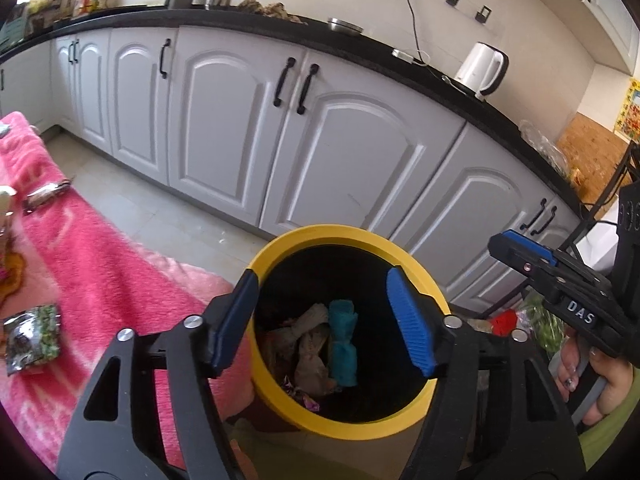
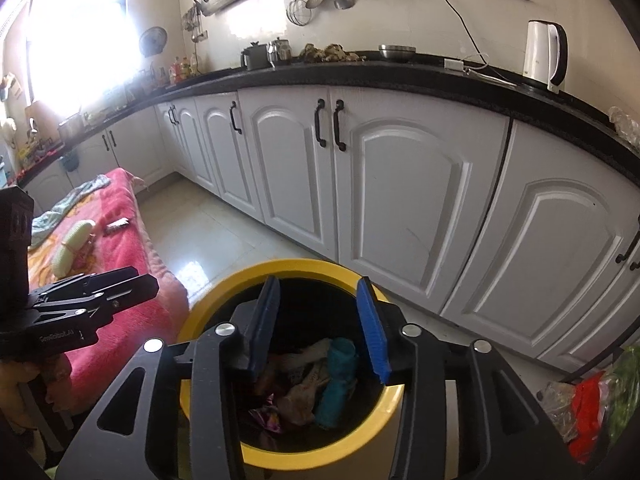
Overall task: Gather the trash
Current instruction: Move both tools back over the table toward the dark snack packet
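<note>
A yellow-rimmed bin (image 1: 320,236) with a black inside stands on the floor below both grippers. In it lie a crumpled beige paper (image 1: 310,340), a teal wrapper (image 1: 343,344) and a purple wrapper (image 1: 304,398). My left gripper (image 1: 322,280) hangs over the bin mouth, open, with nothing between its blue pads. My right gripper (image 2: 319,284) is also open over the bin (image 2: 224,292), its pads bare; the teal wrapper (image 2: 338,380) shows beneath it. A green-and-silver packet (image 1: 32,340) and a foil wrapper (image 1: 46,194) lie on the pink blanket (image 1: 120,264).
White cabinet doors (image 1: 328,152) under a black counter (image 1: 248,20) run behind the bin. A white kettle (image 1: 482,68) stands on the counter. Bags with red and green contents (image 2: 588,408) sit on the floor at the right. A ribbed green object (image 2: 74,246) lies on the blanket.
</note>
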A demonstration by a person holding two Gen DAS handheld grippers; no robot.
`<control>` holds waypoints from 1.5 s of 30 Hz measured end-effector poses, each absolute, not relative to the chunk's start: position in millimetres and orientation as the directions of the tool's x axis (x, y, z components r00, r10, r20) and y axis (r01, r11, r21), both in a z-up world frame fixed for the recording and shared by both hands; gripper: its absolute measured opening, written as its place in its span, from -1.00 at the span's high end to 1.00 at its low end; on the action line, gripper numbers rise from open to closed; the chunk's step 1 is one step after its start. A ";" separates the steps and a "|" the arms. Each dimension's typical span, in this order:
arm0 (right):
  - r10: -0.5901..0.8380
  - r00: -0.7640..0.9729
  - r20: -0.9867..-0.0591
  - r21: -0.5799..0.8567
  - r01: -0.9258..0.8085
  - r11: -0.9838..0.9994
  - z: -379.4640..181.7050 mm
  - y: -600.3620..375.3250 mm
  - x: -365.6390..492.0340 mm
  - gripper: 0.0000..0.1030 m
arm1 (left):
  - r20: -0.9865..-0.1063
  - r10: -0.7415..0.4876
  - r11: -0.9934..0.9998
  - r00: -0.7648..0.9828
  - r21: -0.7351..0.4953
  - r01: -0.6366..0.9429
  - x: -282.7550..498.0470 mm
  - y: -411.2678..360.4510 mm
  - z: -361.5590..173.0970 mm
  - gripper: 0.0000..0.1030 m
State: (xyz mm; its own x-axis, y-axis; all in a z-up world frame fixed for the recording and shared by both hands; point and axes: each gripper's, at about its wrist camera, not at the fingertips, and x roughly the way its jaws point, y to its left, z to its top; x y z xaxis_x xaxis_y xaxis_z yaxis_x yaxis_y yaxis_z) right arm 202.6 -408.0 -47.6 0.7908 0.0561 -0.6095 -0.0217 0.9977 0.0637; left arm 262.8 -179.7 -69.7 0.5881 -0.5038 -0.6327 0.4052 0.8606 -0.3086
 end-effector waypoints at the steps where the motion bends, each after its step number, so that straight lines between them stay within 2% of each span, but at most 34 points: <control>1: 0.061 0.794 -0.604 0.065 -0.027 0.997 -45.7 -407.1 201.7 0.18 | -0.631 -0.493 0.867 0.599 -0.303 0.395 262.0 -175.7 -67.3 -0.24; 4: 0.079 0.807 -0.586 0.077 -0.042 0.996 -39.1 -402.1 198.3 0.06 | -0.622 -0.480 0.875 0.618 -0.297 0.382 259.9 -166.7 -61.3 -0.38; 14: 0.126 0.830 -0.543 0.078 -0.100 0.992 -21.0 -377.2 188.7 -0.12 | -0.596 -0.414 0.910 0.688 -0.253 0.328 247.2 -131.9 -42.2 -0.78; 23: 0.177 0.841 -0.512 0.064 -0.168 0.984 -9.4 -349.5 182.3 -0.28 | -0.573 -0.353 0.936 0.740 -0.234 0.265 232.8 -91.5 -31.0 -0.79; 45: 0.340 0.779 -0.527 -0.040 -0.422 0.906 -3.0 -228.6 178.5 -0.41 | -0.533 -0.184 0.951 0.826 -0.309 0.013 215.0 37.2 -24.4 -0.79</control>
State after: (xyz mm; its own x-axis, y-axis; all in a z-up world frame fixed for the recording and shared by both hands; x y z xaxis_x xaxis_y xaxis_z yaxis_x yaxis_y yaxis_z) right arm 178.5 -228.6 -3.0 0.7792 0.3397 -0.5267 -0.4219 0.9057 -0.0400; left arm 215.0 37.2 -24.4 0.8260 -0.1845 -0.5326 0.0134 0.9511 -0.3087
